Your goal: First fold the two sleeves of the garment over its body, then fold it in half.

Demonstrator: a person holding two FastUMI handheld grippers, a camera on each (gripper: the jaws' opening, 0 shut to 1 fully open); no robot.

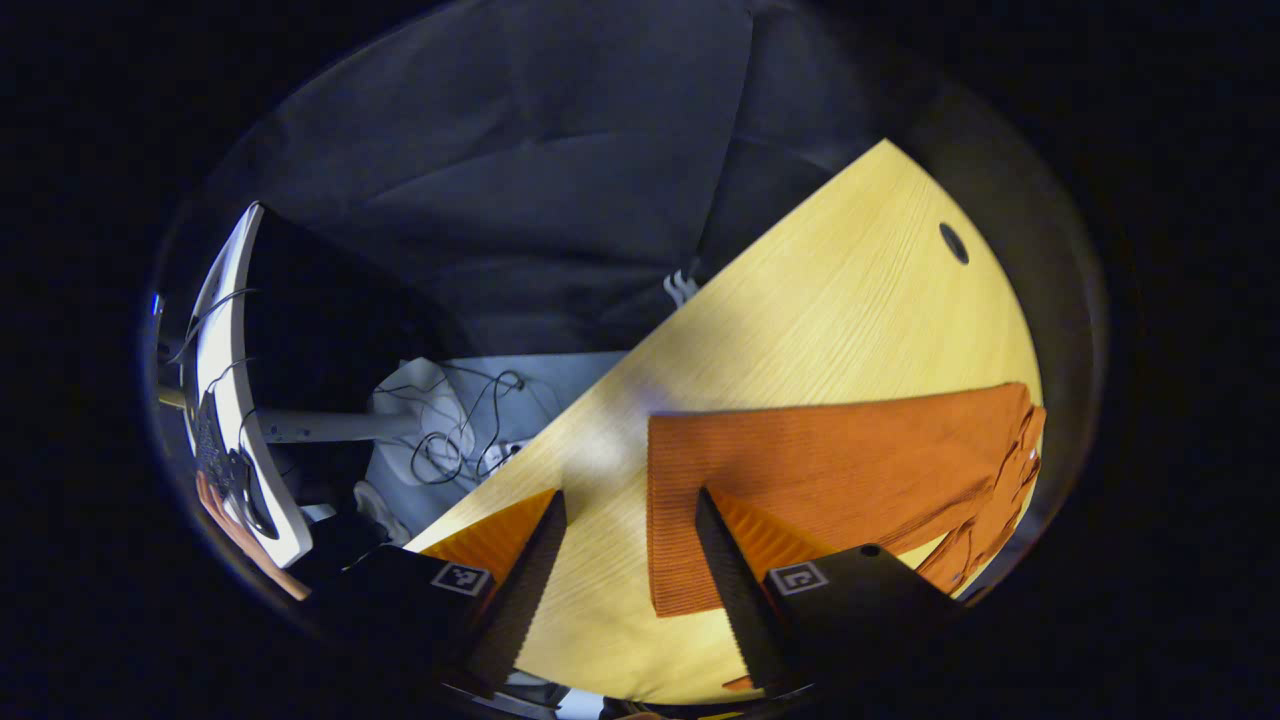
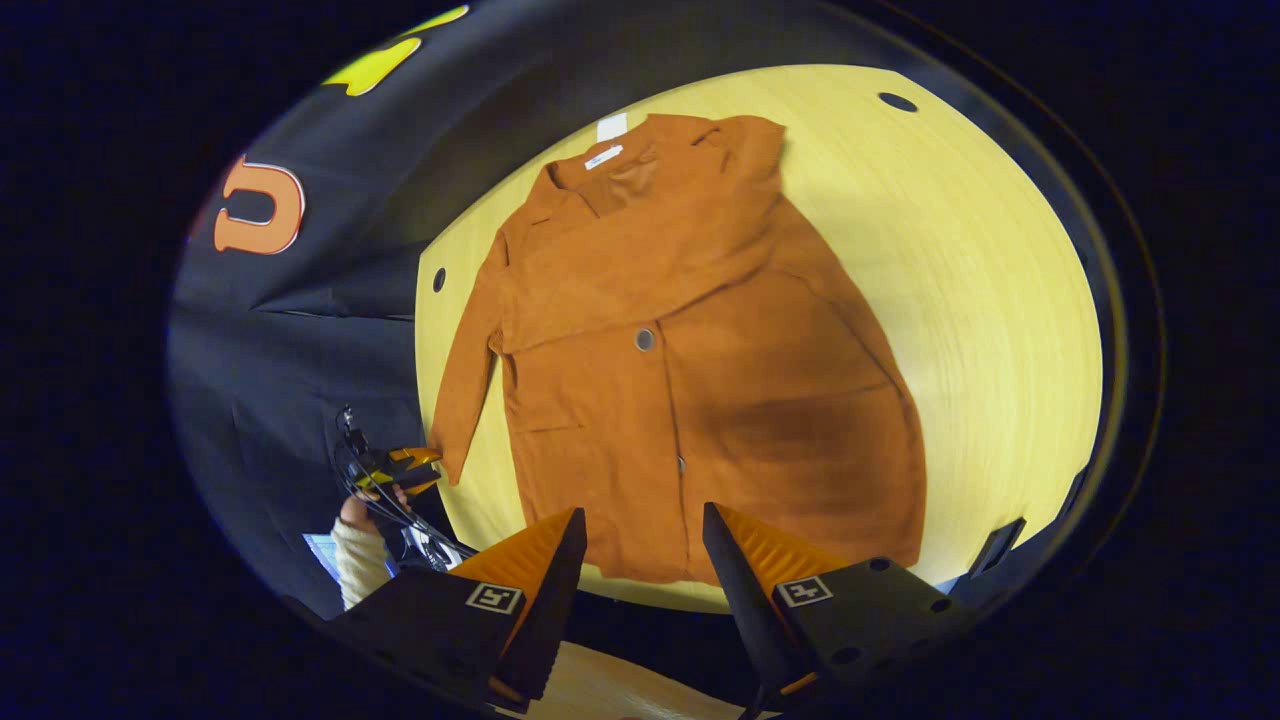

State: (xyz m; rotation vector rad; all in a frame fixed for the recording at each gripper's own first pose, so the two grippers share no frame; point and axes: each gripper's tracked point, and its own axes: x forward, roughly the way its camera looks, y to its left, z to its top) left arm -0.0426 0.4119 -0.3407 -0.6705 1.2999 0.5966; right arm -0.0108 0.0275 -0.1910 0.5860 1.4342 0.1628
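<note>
Pale yellow wood made up the table [image 2: 960, 300], which curved through the middle of the right gripper view with dark cloth walls [image 2: 290, 340] behind it at the left. On it lay the garment [image 2: 700, 380], a rust-orange coat spread flat, collar toward the top of the frame with a small white label at the neck, a button near its middle, and its hem at the bottom. One sleeve [image 2: 640, 260] lay folded diagonally across the chest; the other sleeve [image 2: 470, 360] hung straight along the coat's left edge in the frame, its cuff near the table's rim. The right gripper [image 2: 640, 545] hovered over the hem at the bottom centre, fingers spread wide and holding nothing. At lower left, just beside the loose cuff, the left gripper [image 2: 405, 468] showed small in a hand. In the left gripper view its fingers stood wide apart and empty, with the coat's ribbed orange cloth lying at centre right, just ahead of the right-hand finger [image 1: 735, 570].
</note>
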